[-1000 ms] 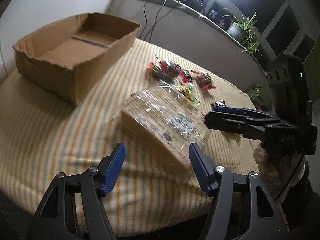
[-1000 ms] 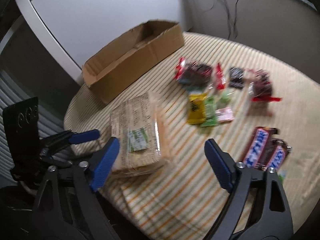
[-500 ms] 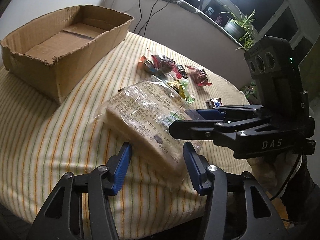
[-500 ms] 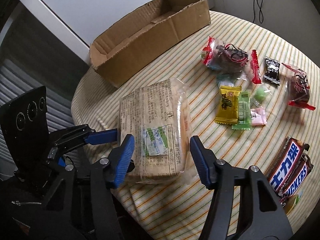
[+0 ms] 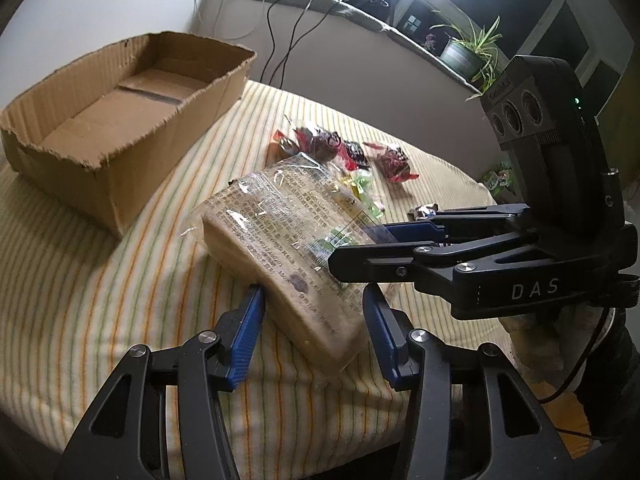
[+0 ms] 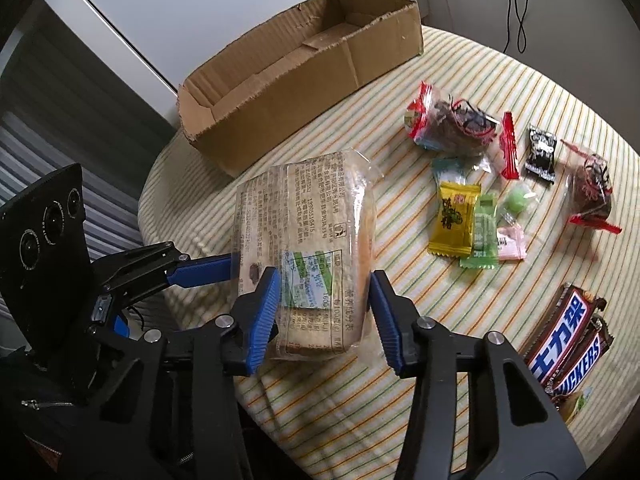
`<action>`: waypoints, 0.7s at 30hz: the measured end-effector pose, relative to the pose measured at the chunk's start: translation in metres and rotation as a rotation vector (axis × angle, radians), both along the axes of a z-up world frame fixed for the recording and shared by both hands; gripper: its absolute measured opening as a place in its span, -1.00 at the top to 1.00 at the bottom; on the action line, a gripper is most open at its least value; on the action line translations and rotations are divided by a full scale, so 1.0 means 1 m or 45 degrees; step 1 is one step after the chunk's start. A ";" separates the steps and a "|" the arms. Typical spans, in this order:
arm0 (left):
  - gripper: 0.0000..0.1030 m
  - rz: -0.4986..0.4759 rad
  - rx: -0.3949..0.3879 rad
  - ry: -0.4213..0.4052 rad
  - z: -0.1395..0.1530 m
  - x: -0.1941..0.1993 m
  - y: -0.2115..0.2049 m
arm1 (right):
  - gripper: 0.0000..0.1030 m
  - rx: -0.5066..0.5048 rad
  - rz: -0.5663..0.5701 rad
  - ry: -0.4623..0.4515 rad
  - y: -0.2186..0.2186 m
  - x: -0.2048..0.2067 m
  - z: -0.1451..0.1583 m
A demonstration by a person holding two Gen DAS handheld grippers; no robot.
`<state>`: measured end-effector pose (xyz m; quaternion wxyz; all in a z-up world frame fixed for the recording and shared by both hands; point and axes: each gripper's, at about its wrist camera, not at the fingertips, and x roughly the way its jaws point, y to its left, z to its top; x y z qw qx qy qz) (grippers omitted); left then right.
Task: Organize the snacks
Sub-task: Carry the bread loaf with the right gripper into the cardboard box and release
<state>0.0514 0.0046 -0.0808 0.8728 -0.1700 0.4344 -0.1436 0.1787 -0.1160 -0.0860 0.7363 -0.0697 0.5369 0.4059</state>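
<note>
Straddling the clear-wrapped rectangular biscuit pack on the striped tablecloth, the left gripper and right gripper both stand part open, pads seemingly just touching it; the torn brown cardboard box sits beyond.

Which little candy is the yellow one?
The yellow candy lies leftmost in the row of three flat packets, beside the green candy and the pink candy.
</note>
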 end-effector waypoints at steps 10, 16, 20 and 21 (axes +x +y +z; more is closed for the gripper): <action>0.06 0.022 0.041 -0.102 0.027 0.005 0.010 | 0.08 0.024 0.013 -0.073 0.013 0.006 0.032; 0.06 0.056 0.073 -0.180 0.048 0.015 0.026 | 0.08 0.056 0.037 -0.131 0.031 0.017 0.060; 0.06 0.098 0.092 -0.212 0.056 0.023 0.043 | 0.08 0.070 0.055 -0.154 0.050 0.023 0.070; 0.06 0.108 0.096 -0.217 0.057 0.023 0.047 | 0.08 0.077 0.062 -0.158 0.057 0.027 0.073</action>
